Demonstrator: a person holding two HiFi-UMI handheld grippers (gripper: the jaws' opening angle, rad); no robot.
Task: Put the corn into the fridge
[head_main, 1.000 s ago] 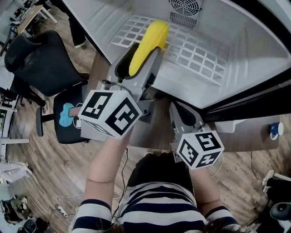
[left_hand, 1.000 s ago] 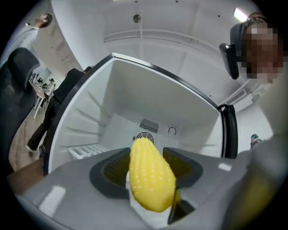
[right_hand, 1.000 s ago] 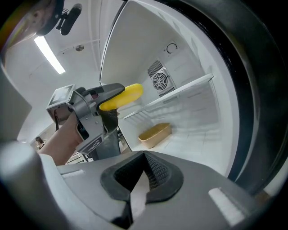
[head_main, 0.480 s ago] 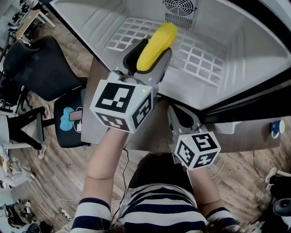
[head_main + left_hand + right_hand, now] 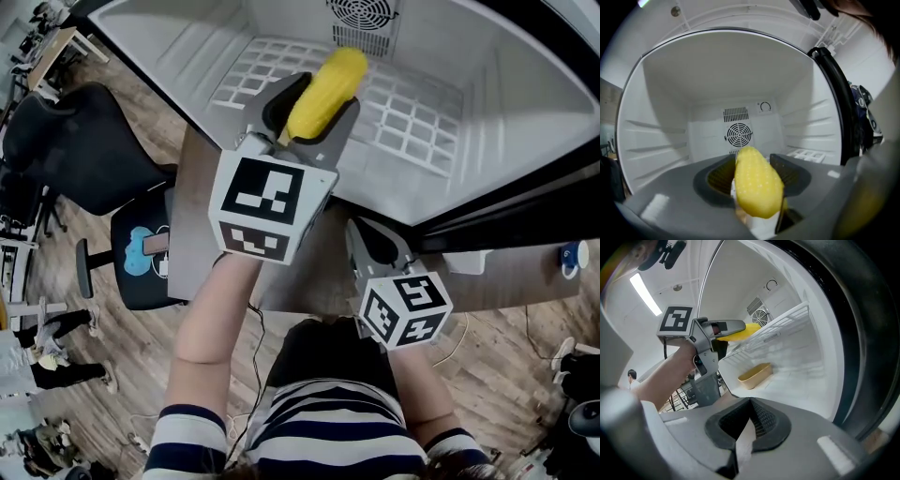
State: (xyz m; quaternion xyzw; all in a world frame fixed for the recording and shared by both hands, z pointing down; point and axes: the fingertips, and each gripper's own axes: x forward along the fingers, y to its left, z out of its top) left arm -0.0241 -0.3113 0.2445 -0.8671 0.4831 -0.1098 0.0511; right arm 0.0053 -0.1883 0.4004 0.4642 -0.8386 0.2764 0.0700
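Corn (image 5: 323,89), bumpy, yellow and tapered, sits clamped in the ribbed black jaws of my left hand-held gripper (image 5: 314,101), just above the white wire shelf (image 5: 412,112) inside the smooth-walled fridge (image 5: 187,47), with open room ahead; my right hand-held gripper (image 5: 740,430) hangs closed and empty

We find bright, even light from a ceiling lamp (image 5: 645,294); the white fridge (image 5: 506,94) glares mildly. The 2 gripper views warp at dark edges; the close corn (image 5: 757,187) is soft.

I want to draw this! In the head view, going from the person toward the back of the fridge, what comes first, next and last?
Striped shirt → right hand-held gripper → corn held in the left hand-held gripper → fan at the back of the fridge.
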